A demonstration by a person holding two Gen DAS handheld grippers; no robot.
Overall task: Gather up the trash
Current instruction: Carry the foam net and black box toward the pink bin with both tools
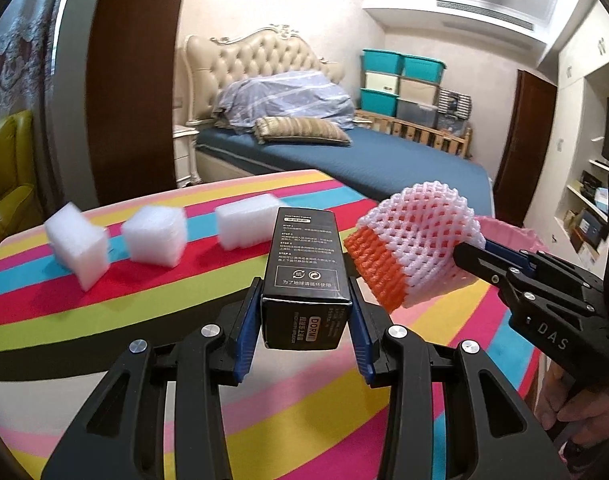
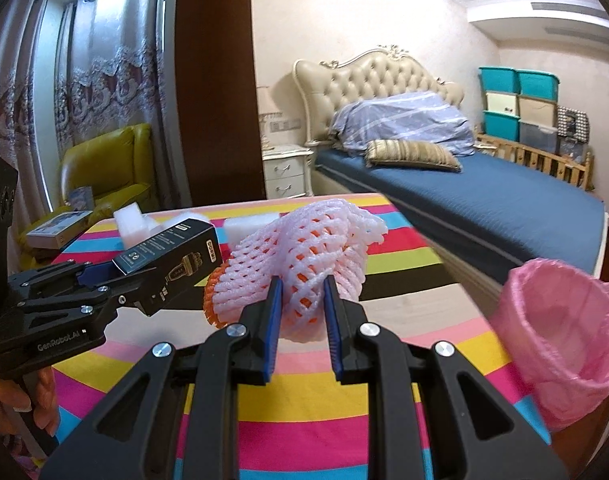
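Left gripper (image 1: 306,312) clamps the black box (image 1: 306,264), right gripper (image 2: 302,312) pinches squashy foam net (image 2: 300,264); net could slip out before reaching the pink bin (image 2: 560,344).

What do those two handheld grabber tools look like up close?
Both are matte black plastic with triangular cut-outs, silver round bolt heads and blue ribbed pads lining the two fingers. The left gripper carries "GenRobot.AI" in pale lettering on its side; the right gripper shows "DAS". No cables or sleeves are visible.
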